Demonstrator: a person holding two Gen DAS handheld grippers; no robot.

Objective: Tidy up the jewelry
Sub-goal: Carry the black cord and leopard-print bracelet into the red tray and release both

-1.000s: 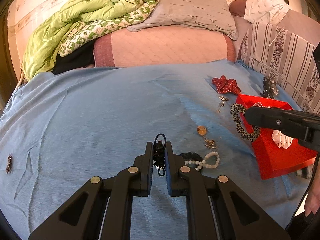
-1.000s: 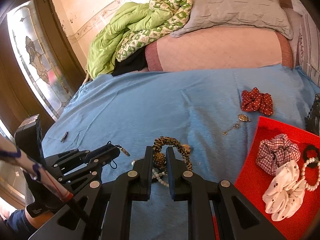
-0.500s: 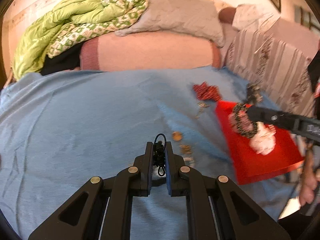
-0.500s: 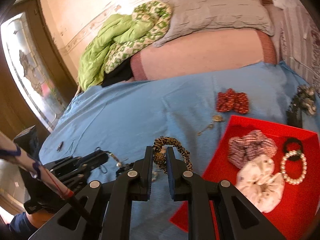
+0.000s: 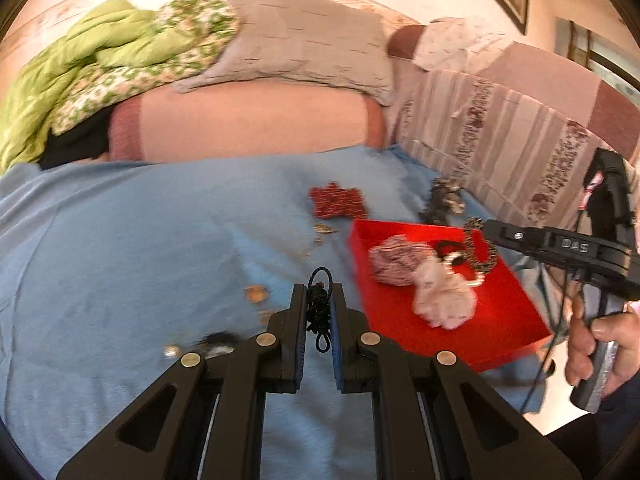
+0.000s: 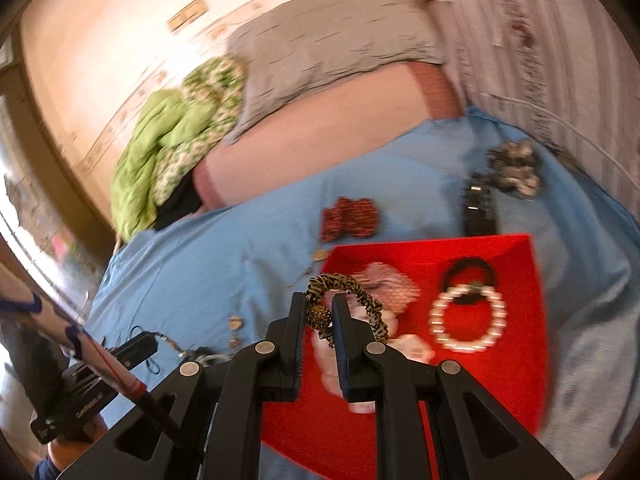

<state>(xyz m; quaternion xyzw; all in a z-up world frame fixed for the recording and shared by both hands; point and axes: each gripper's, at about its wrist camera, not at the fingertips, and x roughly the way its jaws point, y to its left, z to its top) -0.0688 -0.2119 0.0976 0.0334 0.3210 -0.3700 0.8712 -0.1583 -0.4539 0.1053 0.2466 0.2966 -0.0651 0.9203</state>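
Note:
My left gripper (image 5: 319, 310) is shut on a black beaded cord bracelet (image 5: 319, 308), held above the blue bedsheet just left of the red tray (image 5: 508, 320). My right gripper (image 6: 318, 314) is shut on a leopard-print hair tie (image 6: 360, 300) with a gold bead, held over the red tray (image 6: 520, 360). The right gripper also shows in the left wrist view (image 5: 486, 226) with the hair tie (image 5: 482, 256) hanging over the tray. The tray holds a checked scrunchie (image 5: 396, 260), a white scrunchie (image 5: 444, 300), a pearl bracelet (image 6: 468, 320) and a black hair band (image 6: 472, 270).
A red spotted scrunchie (image 5: 338, 202), small gold pieces (image 5: 256, 293), beads (image 5: 216, 346) and a dark clip (image 6: 478, 208) with a patterned scrunchie (image 6: 514, 168) lie on the sheet. Pillows (image 5: 248, 120) and a green quilt (image 5: 80, 72) lie behind; a striped cushion (image 5: 500, 136) is at right.
Both grippers have moved right toward the tray. The right gripper carried the leopard hair tie from over the sheet to over the tray. Both stayed shut.

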